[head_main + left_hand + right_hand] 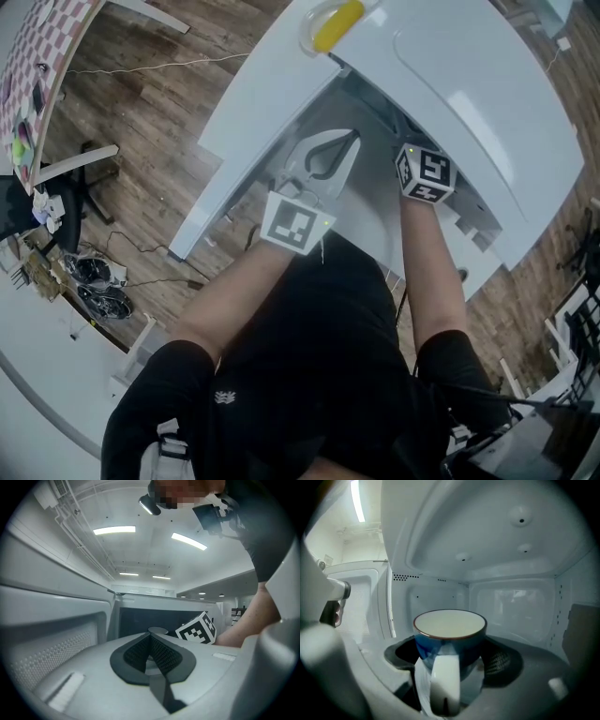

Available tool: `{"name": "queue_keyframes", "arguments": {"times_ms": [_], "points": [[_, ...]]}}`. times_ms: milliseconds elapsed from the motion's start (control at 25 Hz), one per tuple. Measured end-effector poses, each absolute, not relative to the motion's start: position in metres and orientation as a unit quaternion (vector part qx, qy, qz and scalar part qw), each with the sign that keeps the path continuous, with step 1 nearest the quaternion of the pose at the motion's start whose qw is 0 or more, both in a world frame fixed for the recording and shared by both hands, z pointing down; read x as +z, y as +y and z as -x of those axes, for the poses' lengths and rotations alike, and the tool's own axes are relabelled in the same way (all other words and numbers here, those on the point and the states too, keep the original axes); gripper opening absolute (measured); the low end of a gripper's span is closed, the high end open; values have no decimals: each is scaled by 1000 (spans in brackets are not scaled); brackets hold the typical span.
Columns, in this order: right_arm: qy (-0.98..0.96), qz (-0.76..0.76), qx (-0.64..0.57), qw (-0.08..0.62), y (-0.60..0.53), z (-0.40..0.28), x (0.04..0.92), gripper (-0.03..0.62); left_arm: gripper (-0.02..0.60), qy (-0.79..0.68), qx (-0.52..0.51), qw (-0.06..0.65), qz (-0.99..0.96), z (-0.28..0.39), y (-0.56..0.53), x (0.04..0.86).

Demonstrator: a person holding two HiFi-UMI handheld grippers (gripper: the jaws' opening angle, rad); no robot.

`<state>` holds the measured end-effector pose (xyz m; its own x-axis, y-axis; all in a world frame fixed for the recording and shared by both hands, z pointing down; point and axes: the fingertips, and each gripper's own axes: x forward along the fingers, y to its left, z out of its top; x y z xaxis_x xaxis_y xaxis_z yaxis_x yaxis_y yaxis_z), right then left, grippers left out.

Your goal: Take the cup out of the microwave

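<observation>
Wood-plank floor (159, 122), cables trailing across it, and a table with a pink-checked cloth (42, 56) at the far left edge of the head view. The left gripper view shows a white ceiling with strip lights. White microwave (459, 84) is seen from above with its door (248, 112) swung open to the left; a yellow item (336, 23) sits on top, can't tell what it is. The cup (450, 624) is inside the microwave cavity, upright on the cavity floor. It has a blue body, pale inside, thin brown rim and a white handle facing the camera. Right gripper (450, 660) is reached into the cavity, jaws spread wide with the cup between them, a dark pad on either side and no clear squeeze on it. Its marker cube (424, 174) shows at the microwave mouth. Left gripper (150, 641) hangs just outside the opening, jaws closed together, nothing in them. The open door's perforated panel (47, 653) is on its left. Person's black shirt fills the bottom of the head view.
</observation>
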<state>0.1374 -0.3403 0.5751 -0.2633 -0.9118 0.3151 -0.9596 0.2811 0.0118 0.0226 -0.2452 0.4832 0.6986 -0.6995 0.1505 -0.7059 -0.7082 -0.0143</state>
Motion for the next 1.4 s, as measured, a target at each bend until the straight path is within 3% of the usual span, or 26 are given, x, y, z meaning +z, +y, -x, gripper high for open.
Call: {"name": "queue_keyframes", "arguments": {"times_ms": [1400], "points": [[-805, -573, 91, 124, -243, -135, 545, 390, 0, -352, 57, 16, -934, -36, -234, 450]]}}
